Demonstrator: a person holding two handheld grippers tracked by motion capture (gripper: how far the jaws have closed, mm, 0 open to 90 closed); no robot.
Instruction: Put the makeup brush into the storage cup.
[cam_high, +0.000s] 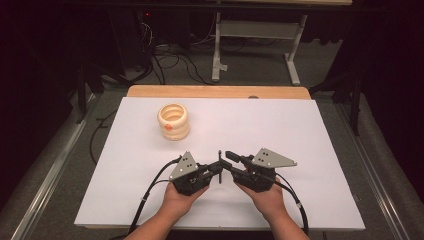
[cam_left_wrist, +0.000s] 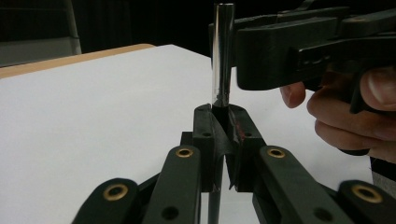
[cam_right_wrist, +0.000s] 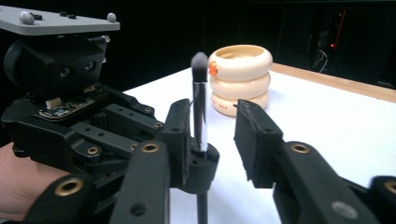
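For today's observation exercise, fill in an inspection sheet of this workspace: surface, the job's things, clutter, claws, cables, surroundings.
Surface: white sheet on a wooden table, bare apart from the holder.
Job's things: makeup brush upright, bristles up, between the two claws; cream ringed holder upright, far left, apart from the brush.
Clutter: nothing seen.
Claws: left claw shut on the brush handle; right claw open, jaws either side of the brush, far pad clear of it.
Cables: one black cable trails from each claw toward the near edge.
Surroundings: dark room, grey floor, white table frame, floor wires behind.
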